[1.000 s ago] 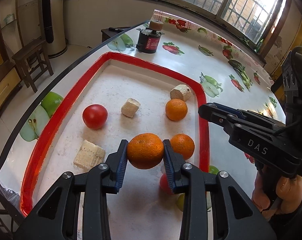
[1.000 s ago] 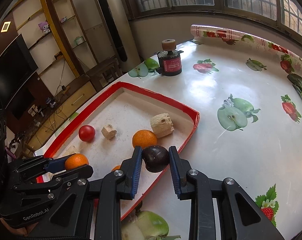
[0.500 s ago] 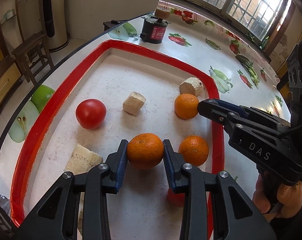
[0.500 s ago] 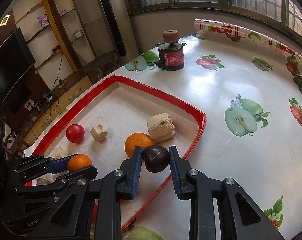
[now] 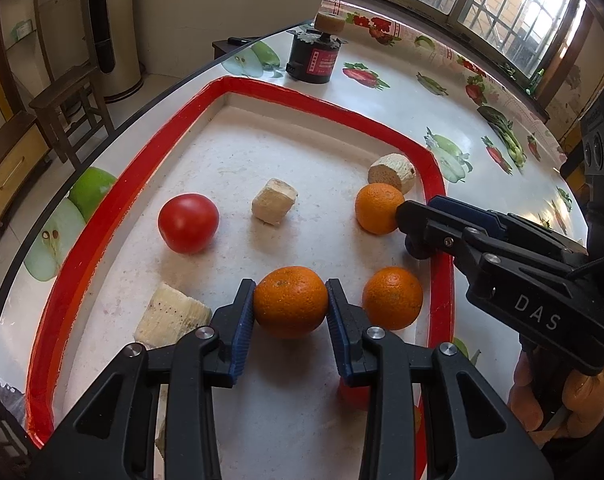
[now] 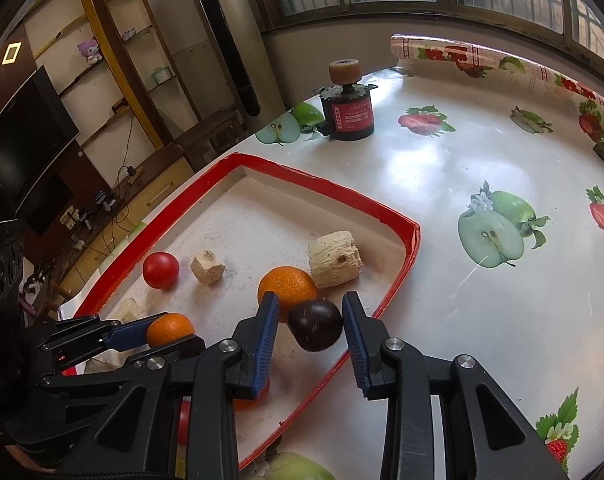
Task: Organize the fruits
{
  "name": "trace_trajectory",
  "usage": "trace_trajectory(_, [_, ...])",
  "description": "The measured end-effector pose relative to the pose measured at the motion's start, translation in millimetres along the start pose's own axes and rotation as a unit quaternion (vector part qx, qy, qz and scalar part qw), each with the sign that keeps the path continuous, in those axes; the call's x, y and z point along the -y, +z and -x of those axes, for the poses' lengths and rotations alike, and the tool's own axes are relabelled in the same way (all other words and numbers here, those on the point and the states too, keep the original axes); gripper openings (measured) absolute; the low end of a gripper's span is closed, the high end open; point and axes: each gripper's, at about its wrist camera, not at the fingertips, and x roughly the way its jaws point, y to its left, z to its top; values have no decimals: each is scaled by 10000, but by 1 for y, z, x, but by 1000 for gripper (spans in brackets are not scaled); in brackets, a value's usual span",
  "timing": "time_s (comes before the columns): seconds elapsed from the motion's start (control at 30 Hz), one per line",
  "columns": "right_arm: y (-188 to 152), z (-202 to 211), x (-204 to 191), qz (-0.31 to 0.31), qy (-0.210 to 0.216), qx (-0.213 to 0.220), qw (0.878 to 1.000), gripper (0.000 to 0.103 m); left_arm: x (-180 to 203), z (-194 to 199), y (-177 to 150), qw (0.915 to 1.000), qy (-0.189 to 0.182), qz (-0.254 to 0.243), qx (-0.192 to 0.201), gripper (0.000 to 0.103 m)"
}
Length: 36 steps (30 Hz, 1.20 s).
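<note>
Two grippers work over the red-rimmed white tray on the fruit-print counter. Left gripper: blue-padded fingers clamp a round orange mandarin, low over tray floor. Right gripper has just been opening; dark purple round fruit sits betw. its fingers, gap on left side, right pad about touching, near tray's right rim. Both fruits round, no long axis. Nearby: red tomato, two more mandarins, beige foam chunks.
</note>
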Motion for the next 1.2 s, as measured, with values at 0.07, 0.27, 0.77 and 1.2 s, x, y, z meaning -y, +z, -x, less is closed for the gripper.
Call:
trace_trajectory(0.07, [-1, 1, -3, 41, 12, 11, 10000, 45, 0, 1, 0, 10000, 38, 6, -16, 36])
trace_trajectory(0.27, [-3, 5, -3, 38, 46, 54, 10000, 47, -1, 10, -4, 9999, 105, 11, 76, 48])
trace_trajectory(0.77, [-14, 31, 0, 47, 34, 158, 9999, 49, 4, 31, -26, 9998, 117, -39, 163, 48])
trace_trajectory(1.2, [-41, 74, -22, 767, 254, 418, 9959, 83, 3, 70, -59, 9983, 227, -63, 536, 61])
